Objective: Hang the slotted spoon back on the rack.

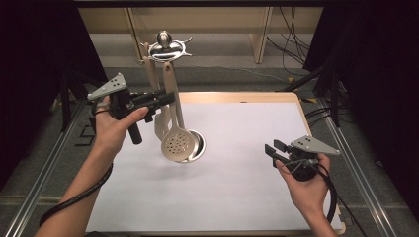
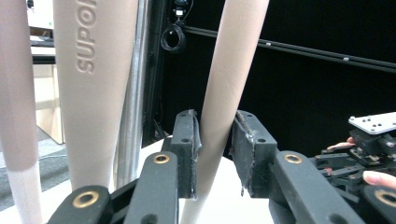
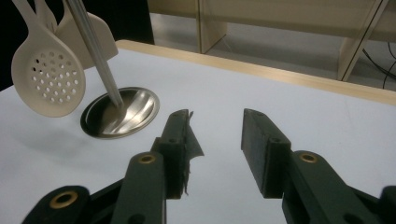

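Note:
A steel utensil stand (image 1: 165, 47) rises from a round steel base (image 1: 198, 147) left of the table's middle. Beige utensils hang from it: a slotted skimmer (image 1: 176, 144) in front and a spatula (image 1: 160, 124) behind it. My left gripper (image 1: 168, 98) reaches in from the left at handle height. Its jaws are closed on the skimmer's beige handle (image 2: 219, 93), which runs up between the pads of that gripper (image 2: 215, 140). My right gripper (image 1: 273, 147) is held low over the table at the right, open, nothing between its jaws (image 3: 215, 126). The skimmer (image 3: 49, 70) and base (image 3: 135, 109) lie ahead of it to its left.
A wide handle with raised lettering (image 2: 95, 70) and another beige handle (image 2: 16, 93) hang close beside the gripped one. The white table top (image 1: 237, 187) has a wooden far edge (image 1: 237, 96). Black curtains flank the table; shelving legs and cables stand behind it.

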`<action>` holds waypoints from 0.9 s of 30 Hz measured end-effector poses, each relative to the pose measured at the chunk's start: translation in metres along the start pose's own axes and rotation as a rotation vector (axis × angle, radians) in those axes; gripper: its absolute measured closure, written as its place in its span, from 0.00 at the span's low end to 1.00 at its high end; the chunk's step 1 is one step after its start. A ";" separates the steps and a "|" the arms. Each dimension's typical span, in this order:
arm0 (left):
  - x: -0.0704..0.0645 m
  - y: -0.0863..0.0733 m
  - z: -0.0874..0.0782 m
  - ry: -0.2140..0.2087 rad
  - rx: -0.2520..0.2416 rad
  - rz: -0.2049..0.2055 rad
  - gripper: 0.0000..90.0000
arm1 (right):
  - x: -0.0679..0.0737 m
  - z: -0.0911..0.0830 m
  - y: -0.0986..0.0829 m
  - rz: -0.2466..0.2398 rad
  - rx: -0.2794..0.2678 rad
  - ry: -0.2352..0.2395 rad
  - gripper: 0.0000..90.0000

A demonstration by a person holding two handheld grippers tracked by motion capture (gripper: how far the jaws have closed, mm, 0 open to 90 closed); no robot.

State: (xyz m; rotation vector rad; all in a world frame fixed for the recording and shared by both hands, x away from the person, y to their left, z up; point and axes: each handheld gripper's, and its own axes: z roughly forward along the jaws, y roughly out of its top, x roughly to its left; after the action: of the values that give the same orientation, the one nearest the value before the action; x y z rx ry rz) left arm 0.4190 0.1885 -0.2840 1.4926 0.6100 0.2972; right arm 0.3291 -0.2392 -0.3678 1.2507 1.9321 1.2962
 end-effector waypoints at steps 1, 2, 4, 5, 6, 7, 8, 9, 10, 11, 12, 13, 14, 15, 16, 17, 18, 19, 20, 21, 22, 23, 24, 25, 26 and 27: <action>0.000 0.000 0.000 0.003 -0.001 0.001 0.77 | -0.001 0.000 0.000 -0.010 0.002 0.008 0.70; -0.001 0.000 0.001 0.011 0.000 0.005 0.77 | -0.002 0.000 0.001 -0.024 -0.001 0.005 0.70; -0.002 0.000 0.000 0.029 0.000 0.018 0.74 | -0.003 0.000 0.001 -0.032 -0.012 0.009 0.70; -0.002 0.000 0.000 0.037 0.001 0.027 0.73 | -0.003 0.000 0.001 -0.033 -0.010 0.006 0.70; -0.003 0.000 0.000 0.045 0.000 0.031 0.71 | -0.003 0.000 0.001 -0.030 -0.007 0.005 0.70; -0.004 0.000 -0.001 0.058 -0.003 0.040 0.70 | -0.003 0.000 0.000 -0.029 -0.008 0.004 0.70; -0.005 0.000 -0.002 0.071 -0.005 0.046 0.67 | -0.002 0.000 0.000 -0.016 -0.001 0.001 0.70; -0.006 0.000 -0.003 0.084 -0.007 0.059 0.66 | -0.002 0.000 0.000 -0.010 0.001 0.003 0.70; -0.008 0.000 -0.004 0.099 -0.010 0.071 0.64 | -0.001 -0.001 0.000 -0.010 0.003 0.002 0.70; -0.010 0.000 -0.006 0.115 -0.013 0.088 0.62 | -0.001 -0.001 0.000 -0.009 0.005 0.001 0.70; -0.012 0.000 -0.008 0.132 -0.020 0.098 0.59 | -0.002 0.000 0.000 -0.010 -0.001 0.004 0.70; -0.014 -0.001 -0.009 0.144 -0.028 0.105 0.57 | -0.002 0.000 0.000 -0.011 0.000 0.002 0.70; -0.016 -0.001 -0.012 0.158 -0.034 0.121 0.55 | -0.001 0.000 0.000 -0.009 -0.001 -0.004 0.70; -0.020 -0.002 -0.015 0.173 -0.041 0.139 0.53 | -0.004 0.000 0.000 -0.034 -0.010 -0.006 0.69; -0.021 -0.003 -0.017 0.186 -0.052 0.175 0.52 | -0.004 0.000 0.000 -0.034 -0.021 -0.011 0.69; -0.024 -0.006 -0.020 0.195 -0.053 0.186 0.51 | -0.004 0.000 0.000 -0.032 -0.016 -0.012 0.69; -0.026 -0.007 -0.023 0.200 -0.051 0.196 0.50 | -0.003 -0.001 0.000 -0.004 0.003 -0.006 0.69; -0.029 -0.010 -0.025 0.206 -0.051 0.205 0.50 | -0.005 -0.001 0.000 -0.002 0.000 0.001 0.69; -0.031 -0.013 -0.028 0.212 -0.048 0.212 0.49 | -0.006 -0.001 -0.001 -0.002 -0.003 0.004 0.68; -0.034 -0.018 -0.032 0.219 -0.041 0.208 0.49 | -0.006 -0.001 -0.001 0.000 0.002 -0.008 0.68; -0.035 -0.023 -0.035 0.231 -0.038 0.215 0.49 | -0.006 -0.001 -0.002 0.010 -0.001 -0.010 0.68; -0.037 -0.029 -0.039 0.245 -0.035 0.214 0.48 | -0.007 -0.001 -0.002 0.006 -0.001 -0.008 0.67; -0.037 -0.036 -0.042 0.258 -0.042 0.207 0.48 | -0.009 -0.001 -0.002 -0.012 -0.001 -0.011 0.67; -0.038 -0.045 -0.045 0.277 -0.035 0.199 0.48 | -0.010 -0.001 -0.003 -0.016 -0.001 -0.016 0.67; -0.036 -0.052 -0.046 0.283 -0.032 0.217 0.48 | -0.009 -0.001 -0.004 0.004 0.000 -0.020 0.66; -0.036 -0.065 -0.049 0.303 -0.015 0.225 0.48 | -0.011 -0.001 -0.004 -0.002 0.001 -0.017 0.66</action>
State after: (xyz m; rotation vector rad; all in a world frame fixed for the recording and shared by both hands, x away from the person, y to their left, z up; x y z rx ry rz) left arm 0.3516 0.2046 -0.3388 1.5153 0.6771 0.7101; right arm 0.3319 -0.2498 -0.3719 1.2569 1.9217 1.2792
